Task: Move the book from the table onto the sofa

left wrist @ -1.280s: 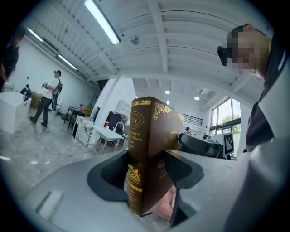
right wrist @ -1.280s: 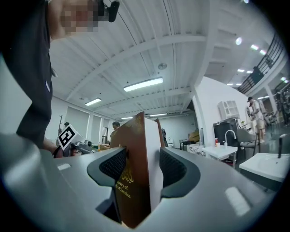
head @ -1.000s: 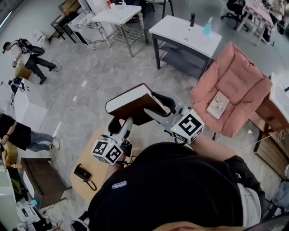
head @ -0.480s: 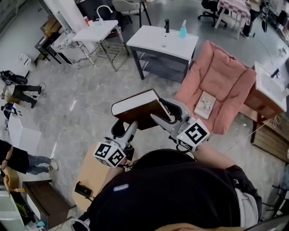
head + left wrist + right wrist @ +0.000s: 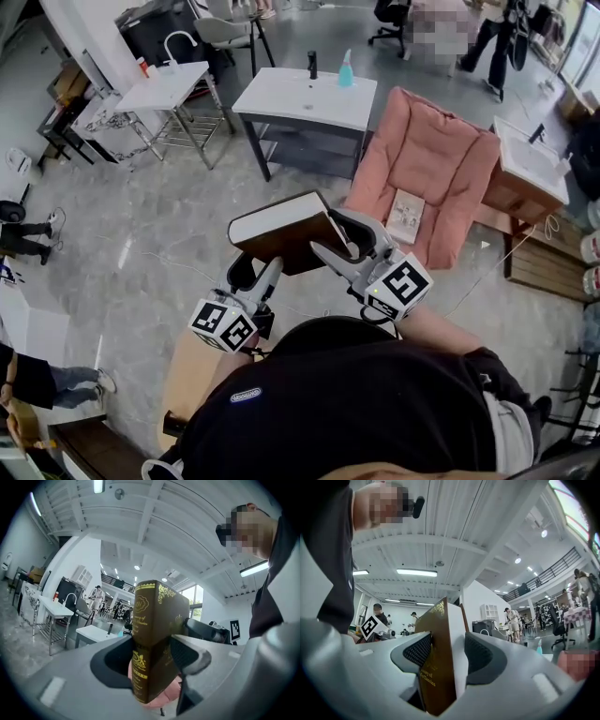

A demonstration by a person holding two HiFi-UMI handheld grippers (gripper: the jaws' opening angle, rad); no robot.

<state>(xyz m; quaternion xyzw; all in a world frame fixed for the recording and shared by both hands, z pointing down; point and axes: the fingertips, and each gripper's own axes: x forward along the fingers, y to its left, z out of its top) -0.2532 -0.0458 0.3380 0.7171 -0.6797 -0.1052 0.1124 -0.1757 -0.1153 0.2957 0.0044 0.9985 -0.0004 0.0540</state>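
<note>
- Two grippers, left (image 5: pixel 249 269) and right (image 5: pixel 349 246), keep their jaws clamped on opposite edges of the book (image 5: pixel 281 228), held in the air.
- The sofa (image 5: pixel 441 159) has drawn nearer over the last second; I judge the carry half done.

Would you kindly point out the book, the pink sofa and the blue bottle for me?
book (image 5: pixel 286 242): head view, on its brown cover.
pink sofa (image 5: pixel 436 159): head view, on a bare cushion.
blue bottle (image 5: pixel 346 71): head view, on its body.

A big open test hall: washbasin stand (image 5: pixel 305 98), pink sofa (image 5: pixel 450 159), mezzanine balcony (image 5: pixel 548 573) overhead.
</note>
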